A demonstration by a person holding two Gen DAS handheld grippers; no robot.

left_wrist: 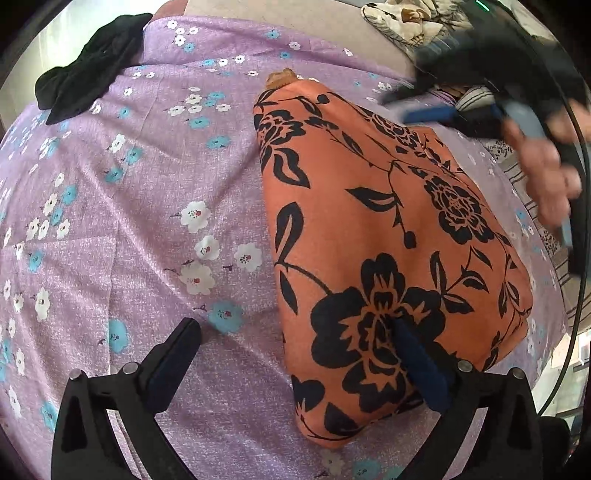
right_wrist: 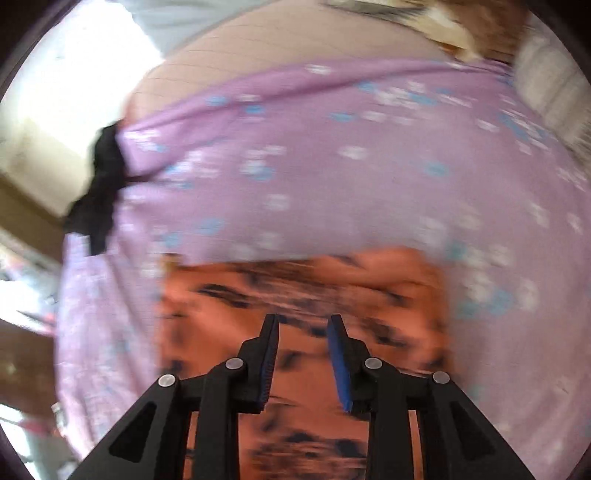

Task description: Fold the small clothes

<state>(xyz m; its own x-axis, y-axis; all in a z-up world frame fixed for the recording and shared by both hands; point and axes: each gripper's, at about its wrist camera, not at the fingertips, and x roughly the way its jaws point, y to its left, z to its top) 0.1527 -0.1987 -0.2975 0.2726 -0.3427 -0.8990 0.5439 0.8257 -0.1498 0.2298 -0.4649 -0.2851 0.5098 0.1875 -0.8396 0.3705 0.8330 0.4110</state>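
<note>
An orange garment with black flowers (left_wrist: 388, 229) lies folded on the purple flowered sheet (left_wrist: 147, 206). My left gripper (left_wrist: 295, 325) points down at the garment's near corner, open wide. Its left finger is over the sheet and its right finger (left_wrist: 417, 362) is over the orange cloth, with no cloth pinched between them. In the blurred right wrist view, my right gripper (right_wrist: 303, 319) hovers over the orange garment (right_wrist: 303, 288). Its jaws stand a narrow gap apart with nothing between them. In the left wrist view the right gripper (left_wrist: 402, 109) appears blurred at the upper right, held by a hand (left_wrist: 543, 173).
A black garment (left_wrist: 92, 70) lies at the sheet's far left edge, also the black garment (right_wrist: 99, 188) in the right wrist view. A patterned cloth (left_wrist: 399, 18) lies at the far right, and striped fabric (left_wrist: 532, 206) runs along the right. A black cable (left_wrist: 581, 206) hangs at the right.
</note>
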